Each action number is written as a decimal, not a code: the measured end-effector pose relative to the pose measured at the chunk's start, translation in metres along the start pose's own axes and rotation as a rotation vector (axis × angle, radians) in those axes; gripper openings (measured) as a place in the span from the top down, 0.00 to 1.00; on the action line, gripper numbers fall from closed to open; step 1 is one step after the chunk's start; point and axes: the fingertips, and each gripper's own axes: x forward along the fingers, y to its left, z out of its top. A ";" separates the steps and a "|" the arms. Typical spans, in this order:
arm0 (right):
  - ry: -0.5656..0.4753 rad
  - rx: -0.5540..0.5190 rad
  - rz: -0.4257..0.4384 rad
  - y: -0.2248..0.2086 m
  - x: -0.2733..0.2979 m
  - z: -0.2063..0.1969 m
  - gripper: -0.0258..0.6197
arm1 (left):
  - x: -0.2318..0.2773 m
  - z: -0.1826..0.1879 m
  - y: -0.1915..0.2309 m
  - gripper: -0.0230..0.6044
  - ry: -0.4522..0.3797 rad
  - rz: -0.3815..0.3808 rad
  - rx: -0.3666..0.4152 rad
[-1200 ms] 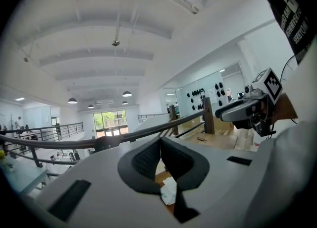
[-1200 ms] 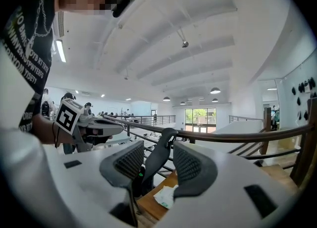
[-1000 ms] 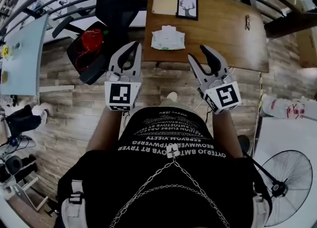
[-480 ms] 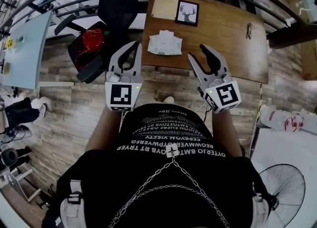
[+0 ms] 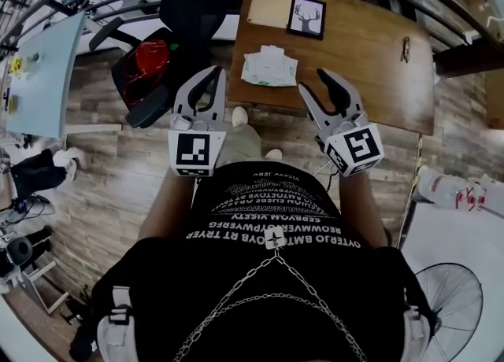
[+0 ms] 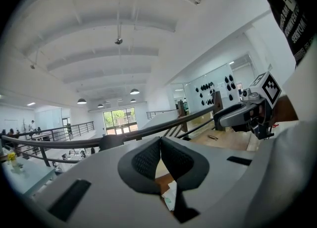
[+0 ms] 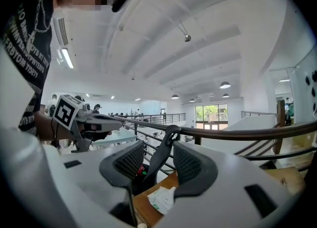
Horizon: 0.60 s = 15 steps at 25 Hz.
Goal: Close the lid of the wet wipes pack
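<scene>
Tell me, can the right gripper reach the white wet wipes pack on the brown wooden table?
Probably yes. The white wet wipes pack lies near the front edge of the brown wooden table, with nothing between it and the open, empty right gripper.

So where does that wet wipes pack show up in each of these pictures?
Head view: the pack lies upper centre, near the front edge of the wooden table.
Left gripper view: the pack peeks out at bottom centre, just below the closed jaws.
Right gripper view: the pack sits at bottom centre, below the open jaws.
Shared landmark: the wooden table under it.
</scene>
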 end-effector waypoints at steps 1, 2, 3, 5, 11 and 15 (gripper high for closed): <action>0.000 0.001 -0.002 -0.002 0.004 0.000 0.69 | 0.004 0.000 0.002 0.92 -0.003 -0.006 0.002; -0.001 0.002 -0.005 -0.004 0.009 0.001 0.69 | 0.009 0.001 0.005 0.92 -0.006 -0.012 0.004; -0.001 0.003 -0.009 -0.007 0.014 0.002 0.69 | 0.014 0.002 0.007 0.92 -0.010 -0.019 0.005; 0.002 0.008 -0.020 -0.013 0.024 0.004 0.69 | 0.025 0.004 0.013 0.92 -0.013 -0.032 0.008; 0.020 0.020 -0.042 -0.030 0.062 0.005 0.69 | 0.060 0.002 0.039 0.92 -0.001 -0.066 0.003; 0.055 0.049 -0.054 -0.043 0.087 -0.003 0.68 | 0.088 0.001 0.054 0.92 0.007 -0.093 0.007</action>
